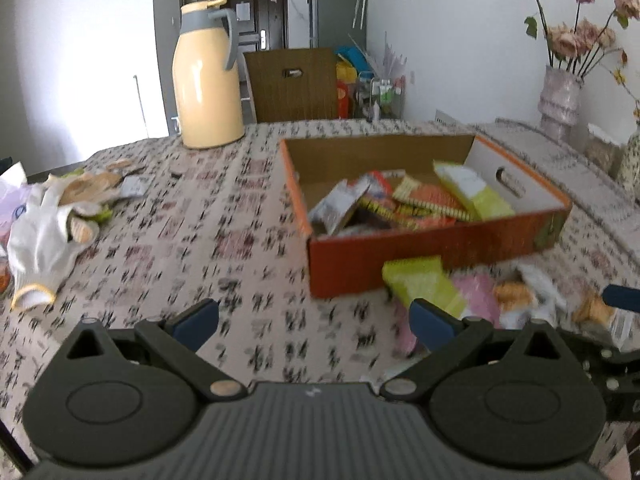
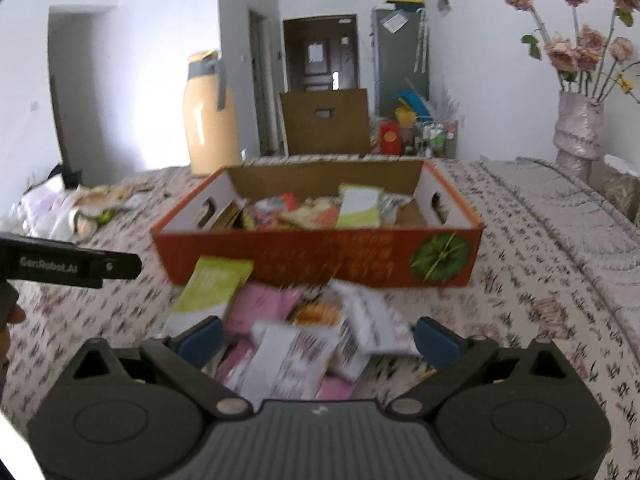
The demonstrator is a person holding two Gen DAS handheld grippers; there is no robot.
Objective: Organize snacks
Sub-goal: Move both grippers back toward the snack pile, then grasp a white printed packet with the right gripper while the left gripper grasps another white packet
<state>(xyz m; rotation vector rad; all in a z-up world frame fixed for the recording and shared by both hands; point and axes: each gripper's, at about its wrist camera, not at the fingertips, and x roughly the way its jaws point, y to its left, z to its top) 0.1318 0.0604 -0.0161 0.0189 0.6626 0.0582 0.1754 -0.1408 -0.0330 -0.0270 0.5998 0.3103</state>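
An orange cardboard box sits on the patterned tablecloth and holds several snack packets. In front of it lies a loose pile of packets, among them a green-and-white one and pink ones. My right gripper hovers over this pile, jaws wide, nothing pressed between the blue pads. My left gripper is open over bare cloth, left of the pile, its right pad near the green packet. In the right wrist view, the left gripper's black body shows at the left edge.
A cream thermos jug stands behind the box. White gloves and wrappers lie on the table's left side. A vase of dried roses stands at the back right. A brown carton sits beyond the table.
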